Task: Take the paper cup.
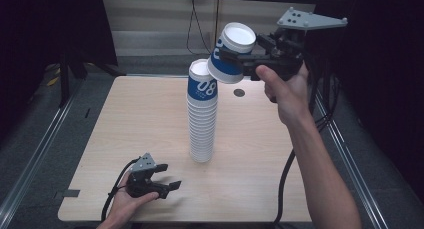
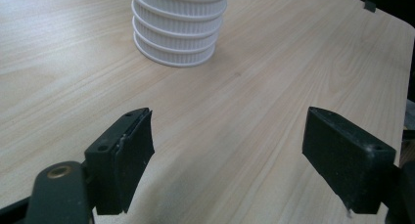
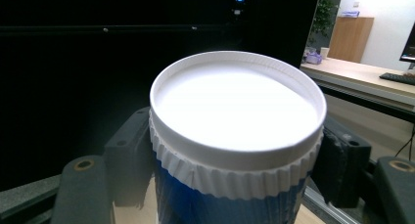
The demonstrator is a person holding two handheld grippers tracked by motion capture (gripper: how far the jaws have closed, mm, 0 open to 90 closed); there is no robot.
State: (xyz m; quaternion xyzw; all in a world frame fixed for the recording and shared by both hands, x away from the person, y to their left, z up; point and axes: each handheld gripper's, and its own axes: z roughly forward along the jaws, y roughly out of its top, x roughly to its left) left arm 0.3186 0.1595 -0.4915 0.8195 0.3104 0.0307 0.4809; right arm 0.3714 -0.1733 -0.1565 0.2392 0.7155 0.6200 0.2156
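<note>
A tall stack of upturned white paper cups [image 1: 202, 124], its top cup banded blue with "08", stands mid-table; its base [image 2: 178, 28] is ahead of my left gripper. My right gripper [image 1: 234, 59] is shut on a single blue-and-white cup [image 1: 227, 71], bottom up and tilted, in the air just above and right of the stack's top. In the right gripper view the cup's white bottom [image 3: 237, 106] sits between the two pads of that gripper [image 3: 235, 158]. My left gripper [image 1: 167, 176] rests low near the table's front left, open [image 2: 227, 150], with nothing between its fingers.
The wooden table [image 1: 140, 119] has a small dark round cap [image 1: 239, 92] near its far edge, right of the stack. Metal rails [image 1: 35, 154] run along the floor on both sides. Cables trail from both grippers off the front edge.
</note>
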